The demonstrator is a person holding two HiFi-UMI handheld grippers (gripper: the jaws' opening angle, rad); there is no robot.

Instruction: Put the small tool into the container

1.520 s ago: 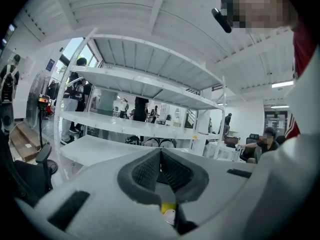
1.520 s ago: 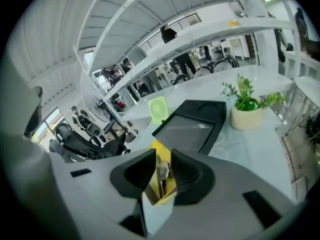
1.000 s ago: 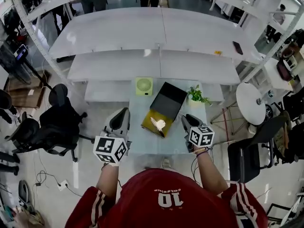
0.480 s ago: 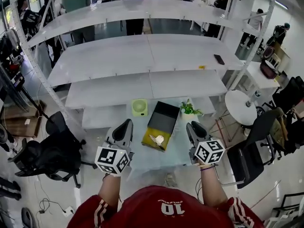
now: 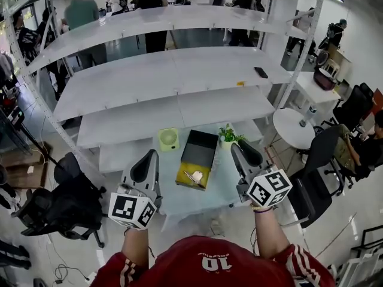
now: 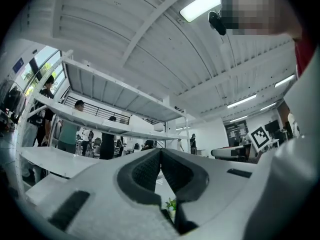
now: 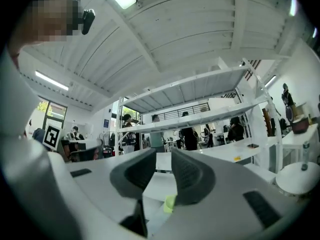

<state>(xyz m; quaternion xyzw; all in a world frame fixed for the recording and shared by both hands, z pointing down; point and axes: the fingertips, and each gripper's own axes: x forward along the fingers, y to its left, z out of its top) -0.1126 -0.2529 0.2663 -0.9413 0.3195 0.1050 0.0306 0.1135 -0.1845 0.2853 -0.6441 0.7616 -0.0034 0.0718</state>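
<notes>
Before shelves [image 5: 167, 70], left hand-held gripper [image 6: 160, 152] closed, right hand-held gripper [image 7: 163, 156] ajar.

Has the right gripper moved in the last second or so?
Yes: the right gripper tilted upward; the shelves now sit straight ahead of its jaws.

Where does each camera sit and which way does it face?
Head view: on the person's head, steeply down at the table; left hand-held gripper, right hand-held gripper, red shirt show.
Left gripper view: on its hand-held gripper, tilted up at shelving and ceiling; its shut jaws show.
Right gripper view: on its hand-held gripper, tilted up likewise; its parted jaws show.
Shared: head and left gripper views show the potted plant.
</notes>
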